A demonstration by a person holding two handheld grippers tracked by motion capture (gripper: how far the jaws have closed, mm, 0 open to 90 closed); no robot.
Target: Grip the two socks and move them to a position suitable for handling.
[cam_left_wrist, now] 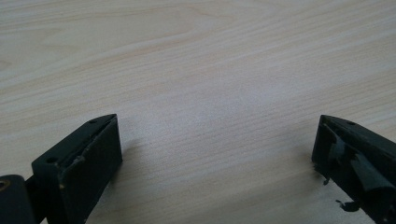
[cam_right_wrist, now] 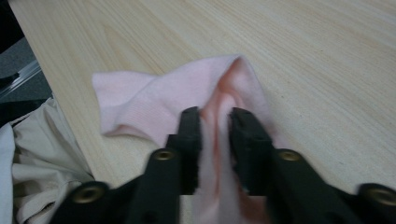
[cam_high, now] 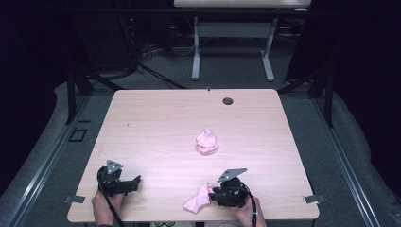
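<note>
A pink sock [cam_high: 197, 200] lies near the table's front edge, right of centre. My right gripper [cam_high: 213, 192] is shut on one end of it. In the right gripper view the jaws pinch a raised fold of the sock [cam_right_wrist: 154, 100], right gripper [cam_right_wrist: 215, 114], and the rest spreads flat toward the table edge. A second pink sock [cam_high: 207, 142] sits crumpled in the middle of the table. My left gripper [cam_high: 137, 180] rests at the front left, open. In the left gripper view its left gripper [cam_left_wrist: 215, 140] jaws stand wide apart over bare wood.
The light wood table [cam_high: 156, 118] has a round cable hole [cam_high: 228, 100] near its back edge. Another table's legs [cam_high: 196, 52] stand on the floor beyond. Beige clothing [cam_right_wrist: 42, 154] shows below the table edge in the right gripper view.
</note>
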